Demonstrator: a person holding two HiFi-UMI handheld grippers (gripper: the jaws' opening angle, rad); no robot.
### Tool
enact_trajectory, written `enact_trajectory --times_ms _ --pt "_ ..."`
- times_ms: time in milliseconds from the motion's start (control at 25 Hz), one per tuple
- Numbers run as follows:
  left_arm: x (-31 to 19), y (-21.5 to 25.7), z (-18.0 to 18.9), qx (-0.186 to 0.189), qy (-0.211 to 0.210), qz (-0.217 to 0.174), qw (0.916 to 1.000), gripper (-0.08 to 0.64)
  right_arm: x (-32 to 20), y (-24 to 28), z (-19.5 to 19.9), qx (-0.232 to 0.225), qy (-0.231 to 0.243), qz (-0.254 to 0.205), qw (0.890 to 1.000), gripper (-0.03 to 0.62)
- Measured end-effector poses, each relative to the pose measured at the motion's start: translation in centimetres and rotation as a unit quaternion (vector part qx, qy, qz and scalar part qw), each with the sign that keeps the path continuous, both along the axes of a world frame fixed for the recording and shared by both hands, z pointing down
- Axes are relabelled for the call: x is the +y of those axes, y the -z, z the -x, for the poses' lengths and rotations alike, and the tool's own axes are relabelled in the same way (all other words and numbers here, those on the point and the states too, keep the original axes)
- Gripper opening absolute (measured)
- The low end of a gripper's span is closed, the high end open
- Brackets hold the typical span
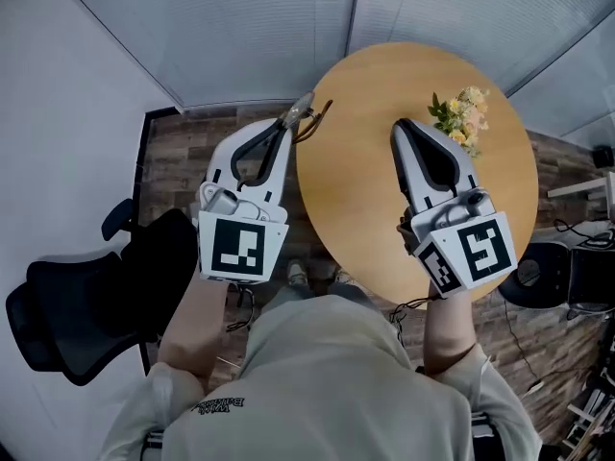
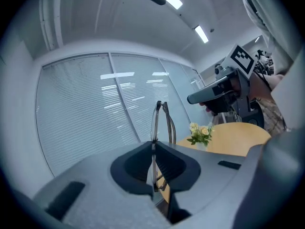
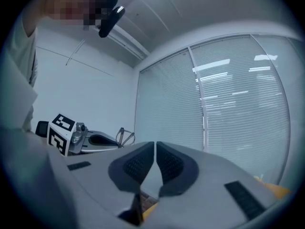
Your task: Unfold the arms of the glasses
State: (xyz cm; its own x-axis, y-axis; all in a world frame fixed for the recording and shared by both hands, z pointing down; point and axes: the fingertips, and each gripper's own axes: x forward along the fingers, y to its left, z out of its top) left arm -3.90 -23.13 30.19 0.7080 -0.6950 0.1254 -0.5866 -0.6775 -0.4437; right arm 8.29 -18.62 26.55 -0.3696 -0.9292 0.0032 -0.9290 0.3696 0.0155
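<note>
Left gripper [image 2: 153,149] jaws were clamped on the glasses [image 2: 159,123], whose frame stuck out past the tips, just off the table's [image 1: 384,209] left edge. Right gripper [image 3: 155,149] jaws were nearly closed and empty, above the table.

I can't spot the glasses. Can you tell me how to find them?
Find the round wooden table. Just off its left edge, the left gripper pinches the glasses in its jaws. They are thin dark rims, unlike the yellow flowers across the table.
</note>
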Motion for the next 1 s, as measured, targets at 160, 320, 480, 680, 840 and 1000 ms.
enact_trajectory --times_ms 160,320,480,680,840,1000 --pt "0.8 2.8 1.9 0.06 0.011 0.003 0.9982 0.038 1.2 3.5 1.4 0.005 0.011 -0.046 0.999 0.037" --pt "1.6 4.8 2.6 0.116 0.011 0.033 0.9927 0.038 2.0 5.9 1.5 0.0 0.022 -0.071 0.997 0.037" --pt "1.9 5.7 3.6 0.141 0.002 0.041 0.9891 0.038 2.0 6.8 2.3 -0.001 0.034 -0.08 0.996 0.037" --pt "2.5 4.8 4.3 0.171 -0.005 0.078 0.9821 0.038 2.0 6.3 3.3 -0.005 0.053 -0.07 0.996 0.037" --pt "2.8 3.8 4.6 0.202 -0.005 0.12 0.9719 0.038 2.1 5.3 4.3 0.003 0.068 -0.055 0.996 0.037" --pt "3.0 2.8 4.8 0.208 0.0 0.138 0.9683 0.038 1.9 3.5 4.3 0.0 0.07 -0.026 0.997 0.037"
